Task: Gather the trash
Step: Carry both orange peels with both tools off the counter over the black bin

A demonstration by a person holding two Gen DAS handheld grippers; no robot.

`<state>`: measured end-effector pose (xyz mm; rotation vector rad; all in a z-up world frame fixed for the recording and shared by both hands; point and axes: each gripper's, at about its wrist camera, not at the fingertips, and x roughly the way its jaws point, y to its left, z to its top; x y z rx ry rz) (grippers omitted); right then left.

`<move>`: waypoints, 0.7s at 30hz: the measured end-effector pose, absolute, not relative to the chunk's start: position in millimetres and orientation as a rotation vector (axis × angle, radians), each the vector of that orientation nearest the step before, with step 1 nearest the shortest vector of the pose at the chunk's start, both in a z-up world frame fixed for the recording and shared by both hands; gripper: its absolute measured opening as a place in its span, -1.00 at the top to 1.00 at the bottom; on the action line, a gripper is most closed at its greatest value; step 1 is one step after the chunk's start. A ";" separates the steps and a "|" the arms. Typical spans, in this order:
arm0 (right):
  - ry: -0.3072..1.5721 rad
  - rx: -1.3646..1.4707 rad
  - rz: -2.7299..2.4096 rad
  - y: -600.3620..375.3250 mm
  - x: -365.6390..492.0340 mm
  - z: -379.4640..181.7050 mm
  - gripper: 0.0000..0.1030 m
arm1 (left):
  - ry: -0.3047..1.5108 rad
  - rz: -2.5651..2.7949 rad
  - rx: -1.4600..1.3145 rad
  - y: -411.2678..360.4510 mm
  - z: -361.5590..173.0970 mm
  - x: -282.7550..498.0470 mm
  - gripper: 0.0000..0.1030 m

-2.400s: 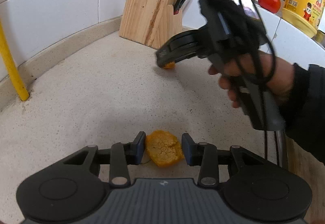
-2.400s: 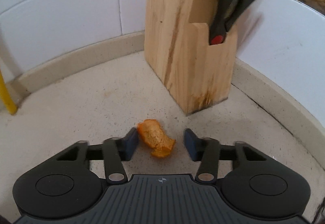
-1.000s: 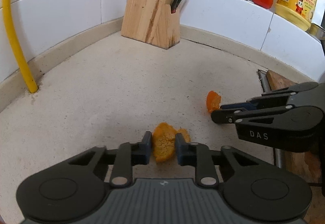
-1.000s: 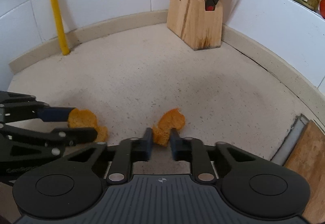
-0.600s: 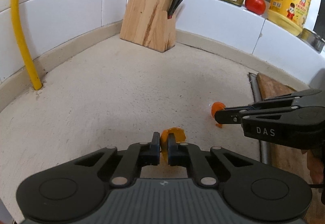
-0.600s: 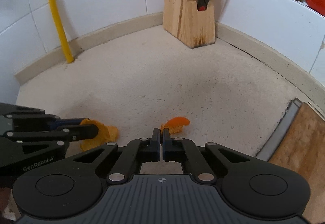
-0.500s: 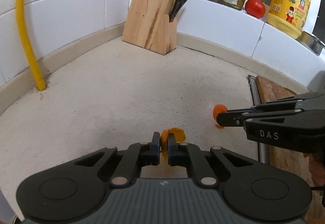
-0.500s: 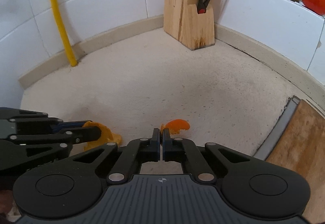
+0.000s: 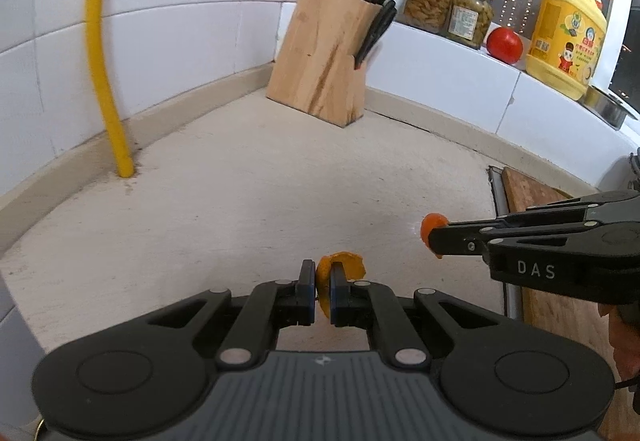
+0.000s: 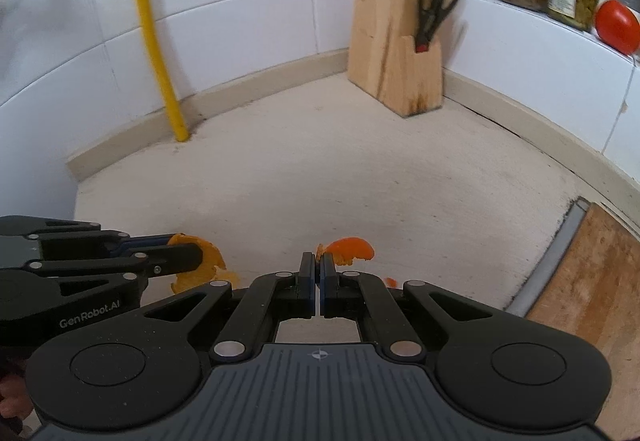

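My left gripper point(image 9: 322, 295) fingers pinch an orange peel piece point(image 9: 345, 267), edge-up, curling toward 1 o'clock. My right gripper point(image 10: 319, 287) fingers clamp a second peel point(image 10: 351, 249), long axis toward 3 o'clock. Both sit above the counter point(image 9: 248, 197).

Two tools point(image 9: 322, 295) point(image 10: 319, 289) each pinch one of two peels point(image 9: 347, 268) point(image 10: 352, 248). The ledge holds two jars point(image 9: 428, 7) point(image 9: 470, 17), one tomato point(image 9: 505, 45), one bottle point(image 9: 564, 35). One knife block point(image 9: 320, 53) stands.

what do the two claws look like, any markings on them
Both are matte black linkage claws with silver pivot pins, dark blue pads and a ribbed grey body with a round boss on each side. The left claw bears "GenRobot.AI" in pale letters on its side; the right claw bears "DAS". No sleeve shows.
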<state>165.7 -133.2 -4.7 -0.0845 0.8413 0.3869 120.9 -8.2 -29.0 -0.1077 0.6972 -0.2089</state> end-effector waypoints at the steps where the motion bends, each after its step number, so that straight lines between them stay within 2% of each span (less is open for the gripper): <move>1: 0.840 -0.088 0.394 -129.1 164.8 -3.9 0.94 | 0.695 -0.205 -0.110 -5.6 -27.8 118.4 0.94; 21: 0.820 -0.152 0.497 -62.0 140.8 9.1 0.94 | 0.640 -0.119 -0.137 49.6 -13.9 76.5 0.94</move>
